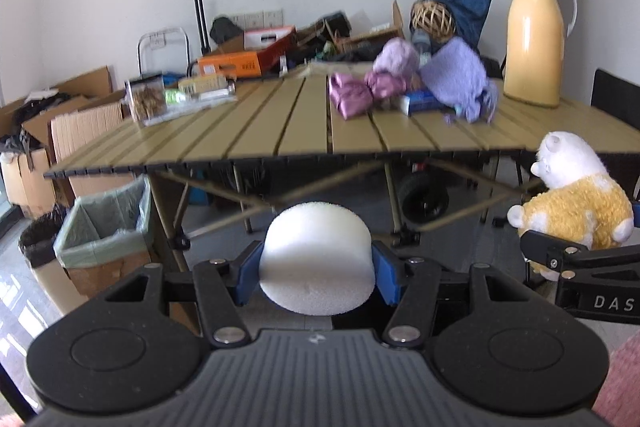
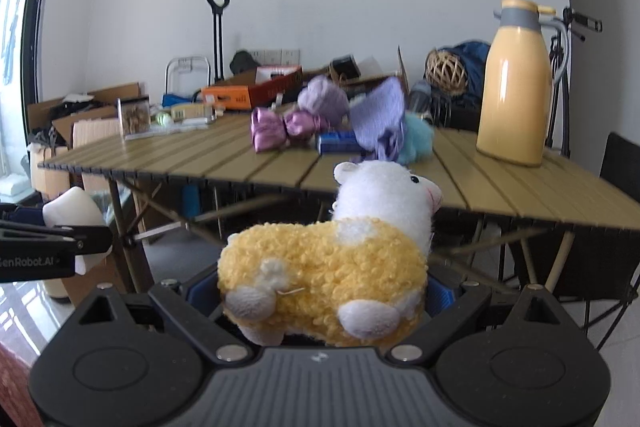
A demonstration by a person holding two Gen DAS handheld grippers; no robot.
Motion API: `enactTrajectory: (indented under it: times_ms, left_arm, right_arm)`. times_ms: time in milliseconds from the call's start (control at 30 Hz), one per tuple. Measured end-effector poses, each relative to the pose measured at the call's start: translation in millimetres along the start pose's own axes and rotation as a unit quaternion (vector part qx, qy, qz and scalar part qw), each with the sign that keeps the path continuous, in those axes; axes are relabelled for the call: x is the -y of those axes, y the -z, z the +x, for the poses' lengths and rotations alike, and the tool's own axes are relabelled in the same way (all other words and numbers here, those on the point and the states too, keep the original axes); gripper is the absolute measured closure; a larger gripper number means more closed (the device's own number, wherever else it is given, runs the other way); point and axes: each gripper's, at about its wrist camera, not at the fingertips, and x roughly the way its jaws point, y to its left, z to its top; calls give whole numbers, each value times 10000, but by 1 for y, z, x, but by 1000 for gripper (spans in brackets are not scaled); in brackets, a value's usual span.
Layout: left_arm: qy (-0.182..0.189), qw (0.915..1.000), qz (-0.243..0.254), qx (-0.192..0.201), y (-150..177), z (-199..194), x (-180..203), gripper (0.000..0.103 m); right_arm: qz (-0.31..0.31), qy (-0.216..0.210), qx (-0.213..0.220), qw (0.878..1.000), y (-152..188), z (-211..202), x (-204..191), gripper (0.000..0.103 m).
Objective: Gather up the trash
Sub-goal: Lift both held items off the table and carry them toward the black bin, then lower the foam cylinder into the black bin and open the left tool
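Note:
My left gripper [image 1: 318,267] is shut on a white foam block [image 1: 318,255], held in the air in front of the table's near edge. My right gripper [image 2: 324,291] is shut on a yellow and white plush sheep [image 2: 332,263], also held in front of the table. The sheep shows at the right of the left wrist view [image 1: 576,203]. The foam block shows at the left of the right wrist view [image 2: 70,211]. A cardboard bin with a green liner [image 1: 104,231] stands on the floor under the table's left end, beside a black-lined bin [image 1: 38,239].
The slatted olive table [image 1: 280,131] carries pink shiny wrappers [image 1: 360,93], a blue box [image 1: 422,103], purple cloths [image 1: 456,79], a yellow thermos [image 1: 534,35], a clear jar [image 1: 146,99] and packets. Cardboard boxes [image 1: 60,123] stand at the left. A black chair [image 2: 616,211] stands at the right.

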Motion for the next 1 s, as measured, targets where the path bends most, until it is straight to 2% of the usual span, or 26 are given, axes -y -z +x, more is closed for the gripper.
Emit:
enactTrajectory:
  times_ms: [467,733,1000]
  left_arm:
    - [27,9940,-177,-1082,41,53,-10,45]
    - [57,9874,-263,-1557,47,74,-12,45]
    - [244,9798,-286,-1964,42,99,2,45]
  right_arm:
    - [142,62,-888,9959,36,41,14,7]
    - [352,273,-1209,9917,47,62,30,7]
    - [490,404,-1291,9896,51,78,44,7]
